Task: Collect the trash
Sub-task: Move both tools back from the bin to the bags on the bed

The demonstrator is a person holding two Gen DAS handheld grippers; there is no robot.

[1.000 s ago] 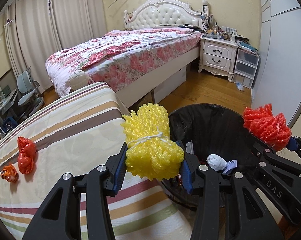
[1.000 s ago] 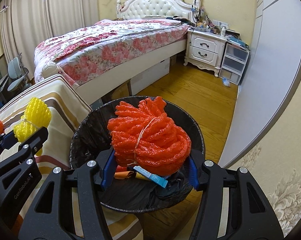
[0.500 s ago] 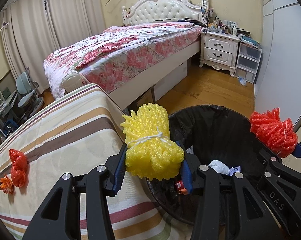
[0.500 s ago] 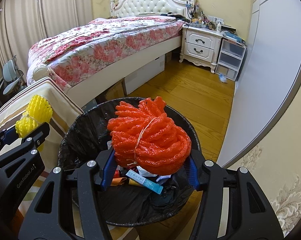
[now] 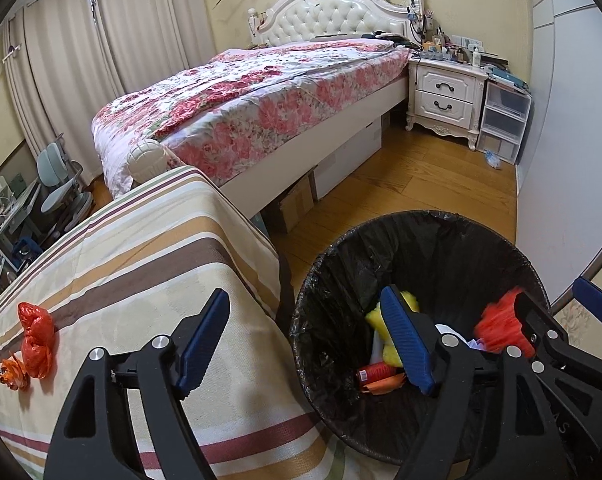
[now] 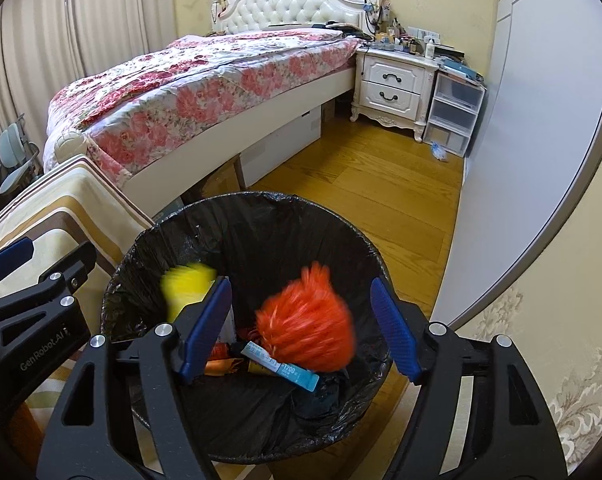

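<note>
Orange net (image 6: 307,330) seemingly below parted fingers (image 6: 395,334)

bin (image 6: 237,216) mouth open above, striped table (image 5: 141,264) edge seemingly touching

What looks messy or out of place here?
Two bits of orange trash lie on the striped cloth, not yet binned. A small wrapper sits on the floor by the drawers. The yellow net and orange net are blurred inside the bin.
</note>
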